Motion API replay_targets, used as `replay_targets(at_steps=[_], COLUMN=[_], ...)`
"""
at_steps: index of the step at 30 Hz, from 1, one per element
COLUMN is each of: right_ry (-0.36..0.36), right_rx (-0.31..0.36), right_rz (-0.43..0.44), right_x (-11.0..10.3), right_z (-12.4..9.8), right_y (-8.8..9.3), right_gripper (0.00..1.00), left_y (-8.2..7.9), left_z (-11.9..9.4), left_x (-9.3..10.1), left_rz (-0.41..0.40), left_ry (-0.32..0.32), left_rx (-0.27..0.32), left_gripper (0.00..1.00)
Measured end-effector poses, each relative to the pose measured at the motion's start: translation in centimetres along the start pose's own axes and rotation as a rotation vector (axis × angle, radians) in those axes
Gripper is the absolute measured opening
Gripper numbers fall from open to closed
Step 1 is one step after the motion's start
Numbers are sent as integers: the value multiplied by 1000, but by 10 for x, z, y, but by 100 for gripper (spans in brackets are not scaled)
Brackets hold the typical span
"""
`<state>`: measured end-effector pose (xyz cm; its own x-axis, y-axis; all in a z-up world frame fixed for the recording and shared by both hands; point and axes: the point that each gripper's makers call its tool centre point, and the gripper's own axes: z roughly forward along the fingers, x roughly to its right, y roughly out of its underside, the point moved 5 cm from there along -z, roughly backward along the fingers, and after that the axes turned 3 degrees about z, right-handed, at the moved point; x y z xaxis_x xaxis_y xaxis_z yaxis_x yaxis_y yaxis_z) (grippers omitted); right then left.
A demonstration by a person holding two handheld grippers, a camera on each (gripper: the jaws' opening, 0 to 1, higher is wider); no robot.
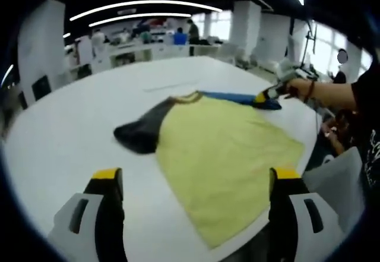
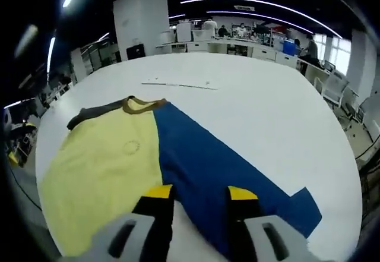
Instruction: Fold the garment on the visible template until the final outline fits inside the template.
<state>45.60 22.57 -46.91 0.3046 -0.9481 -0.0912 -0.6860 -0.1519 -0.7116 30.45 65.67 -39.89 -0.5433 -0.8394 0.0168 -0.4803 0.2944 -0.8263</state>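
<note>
A garment lies flat on the white table (image 1: 71, 125): a yellow body (image 1: 225, 155), a dark grey sleeve (image 1: 142, 132) and a blue part (image 1: 231, 97) along its far side. My left gripper (image 1: 196, 179) stands wide open above the near table edge, with nothing between its jaws. A person's hand holds my right gripper (image 1: 270, 98) at the blue edge. In the right gripper view the yellow body (image 2: 101, 167) meets the blue part (image 2: 202, 155) at the collar (image 2: 142, 104). My right gripper (image 2: 199, 193) has its jaws partly apart, with blue cloth lying between them.
A thin line (image 2: 178, 85) marks the table beyond the collar. Desks, chairs and people (image 1: 178, 36) stand at the back of the room. A chair (image 2: 332, 87) is by the table's right side, and bare table (image 2: 261, 107) stretches beyond the garment.
</note>
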Motion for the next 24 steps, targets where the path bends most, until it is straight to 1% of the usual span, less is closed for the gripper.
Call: replay_targets(at_steps=[2,4,6,8,9,12,16,19,21,24], right_ry=[15,51,87,126,144,169,176,179,187,204], right_rx=[3,-4,-18,-42,-61,-86,-105,-125,-129,-121], right_rz=[5,10,18,7,-13,-15,-3,-10,-9,-5], right_x=[8,19,29,38,43,50,54,55,57,61], right_z=[-6,-11,-14,-17,-18,-19,-18,-15,-14,-14], right_y=[-1,1,5,10,13,21,30,37,40,40], right_gripper=[34,34,34,34,34,33,32,29,27,23], left_y=[-1,-2,-1,0,0,0,2,3,3,4], left_z=[0,0,0,0,-1,-2,-5,-6,-7,-7], left_x=[-1,0,1,2,2,2,0,-1,-1,-2], left_rz=[2,0,-1,0,0,-10,-13,-19,-26,-31], left_ry=[-3,-2,1,3,2,0,-8,-12,-14,-17], left_rx=[0,5,4,-1,-1,6,3,2,2,4], left_gripper=[99,99,99,99,99,99,99,99,98,98])
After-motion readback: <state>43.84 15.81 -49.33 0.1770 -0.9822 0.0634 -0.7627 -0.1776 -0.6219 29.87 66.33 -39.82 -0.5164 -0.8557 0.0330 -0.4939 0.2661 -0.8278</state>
